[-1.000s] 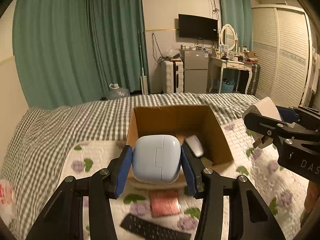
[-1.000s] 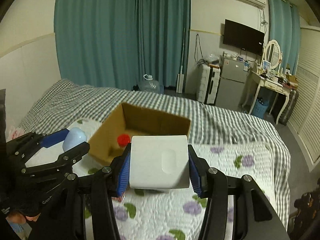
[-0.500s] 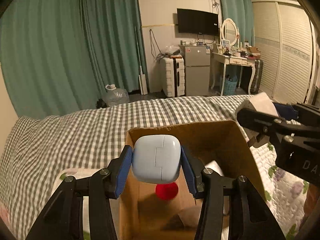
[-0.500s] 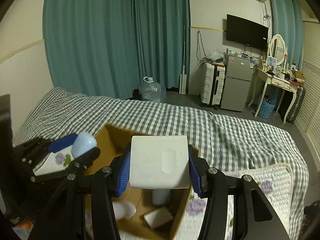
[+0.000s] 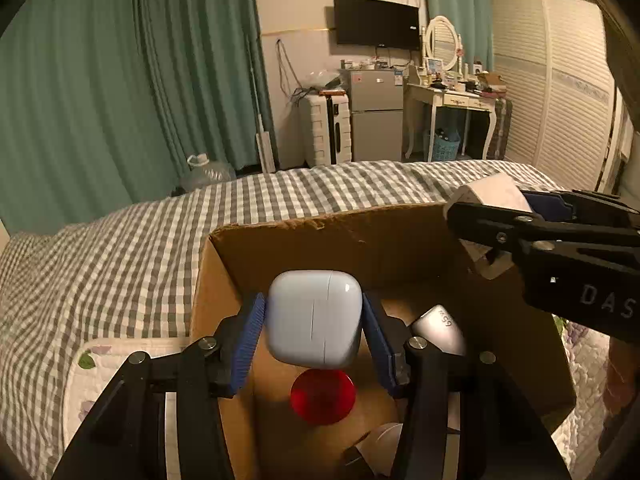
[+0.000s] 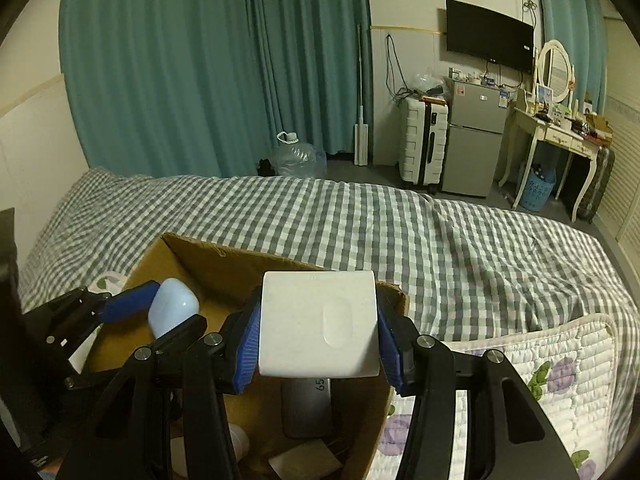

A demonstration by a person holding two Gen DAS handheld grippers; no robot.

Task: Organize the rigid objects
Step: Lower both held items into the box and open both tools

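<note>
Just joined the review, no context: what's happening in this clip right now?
A person with two handheld grippers is sorting small items into a cardboard box on a bed. The left gripper is clamped on a pale blue earbud-style case, held over the box. The right gripper grips a white rectangular block, also above the box. Neither item is released yet. Inside the box lie a red round lid and a grey flat device.

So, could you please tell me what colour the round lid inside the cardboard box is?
Red: the round lid in the cardboard box shows best in the left wrist view.
</note>
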